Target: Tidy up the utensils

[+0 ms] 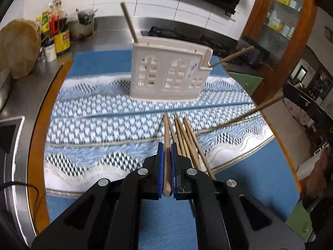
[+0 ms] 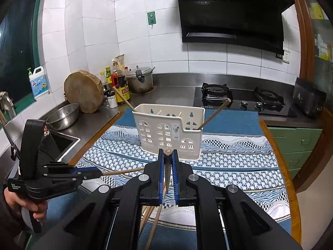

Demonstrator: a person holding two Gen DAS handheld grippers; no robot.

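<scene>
Mid-sort. Left hand-held gripper (image 1: 166, 152) clamped on chopstick (image 1: 167, 137), frame centre; right hand-held gripper (image 2: 167, 156) pinching another (image 2: 167, 166). Loose chopsticks (image 1: 187, 139) on patterned cloth (image 1: 104, 125). Next up, I'd guess: tip each into white utensil holder (image 1: 168, 73), upper middle.

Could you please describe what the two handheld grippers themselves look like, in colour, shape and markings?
Both are matte black, angular linkage frames with silver round pivot pins and triangular cut-outs. The left gripper and right gripper each have two flat fingers faced with ribbed blue pads. Seen side-on, the left gripper has a black pistol-style handle, small white lettering on its body, and a tall black housing on top.
</scene>
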